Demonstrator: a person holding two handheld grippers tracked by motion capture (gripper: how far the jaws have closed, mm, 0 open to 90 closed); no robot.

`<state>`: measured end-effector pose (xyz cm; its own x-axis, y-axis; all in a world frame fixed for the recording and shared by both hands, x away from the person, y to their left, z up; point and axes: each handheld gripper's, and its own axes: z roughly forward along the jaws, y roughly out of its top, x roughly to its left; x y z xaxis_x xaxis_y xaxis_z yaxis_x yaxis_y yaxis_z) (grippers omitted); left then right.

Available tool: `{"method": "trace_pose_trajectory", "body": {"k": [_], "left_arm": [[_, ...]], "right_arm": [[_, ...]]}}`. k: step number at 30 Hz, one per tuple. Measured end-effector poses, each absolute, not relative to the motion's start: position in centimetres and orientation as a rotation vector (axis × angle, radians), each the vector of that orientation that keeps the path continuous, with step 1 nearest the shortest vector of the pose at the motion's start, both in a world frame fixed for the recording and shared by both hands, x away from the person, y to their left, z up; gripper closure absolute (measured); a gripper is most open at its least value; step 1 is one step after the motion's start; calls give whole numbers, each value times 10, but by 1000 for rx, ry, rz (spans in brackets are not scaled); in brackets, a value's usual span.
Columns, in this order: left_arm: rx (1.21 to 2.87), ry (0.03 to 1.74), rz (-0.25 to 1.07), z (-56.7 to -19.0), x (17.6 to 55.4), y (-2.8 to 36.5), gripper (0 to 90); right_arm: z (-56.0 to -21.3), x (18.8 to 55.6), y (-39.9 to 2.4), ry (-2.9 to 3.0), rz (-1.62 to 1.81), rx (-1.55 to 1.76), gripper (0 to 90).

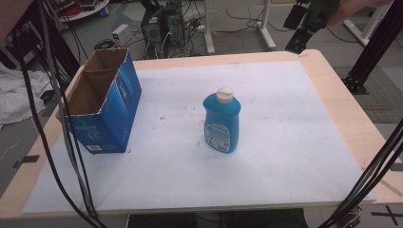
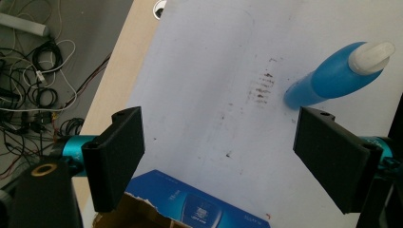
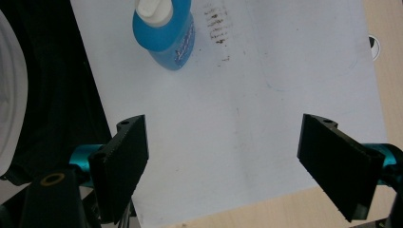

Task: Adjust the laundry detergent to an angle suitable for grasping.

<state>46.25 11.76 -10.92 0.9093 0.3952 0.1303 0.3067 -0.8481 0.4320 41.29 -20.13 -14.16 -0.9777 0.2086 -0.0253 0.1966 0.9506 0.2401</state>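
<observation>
While your left gripper (image 2: 218, 159) gapes over the cardboard box (image 2: 199, 211) at the table's left edge | right gripper (image 3: 223, 164) spread, empty | blue bottle (image 1: 221, 122) upright mid-table.

1. The blue bottle (image 1: 221, 124), standing near the middle of the table, carries a white and blue label, its print too small to read
2. The blue carton (image 1: 105, 102), by the table's left edge, bears pale print and a small label, both illegible
</observation>
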Motion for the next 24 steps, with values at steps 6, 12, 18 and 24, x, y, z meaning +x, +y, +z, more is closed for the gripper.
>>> {"method": "trace_pose_trajectory", "body": {"k": [6,12,18,24], "left_arm": [[2668,508,292,-110,462,116,177],[2669,502,287,-110,461,115,177],[2675,499,289,-111,461,114,176],[2673,496,295,-110,459,113,176]], "right_arm": [[-143,413,-204,3060,373,324,168],[-146,413,-207,3069,366,338,168],[-146,413,-208,3062,369,352,167],[-149,413,-208,3068,378,339,167]]}}
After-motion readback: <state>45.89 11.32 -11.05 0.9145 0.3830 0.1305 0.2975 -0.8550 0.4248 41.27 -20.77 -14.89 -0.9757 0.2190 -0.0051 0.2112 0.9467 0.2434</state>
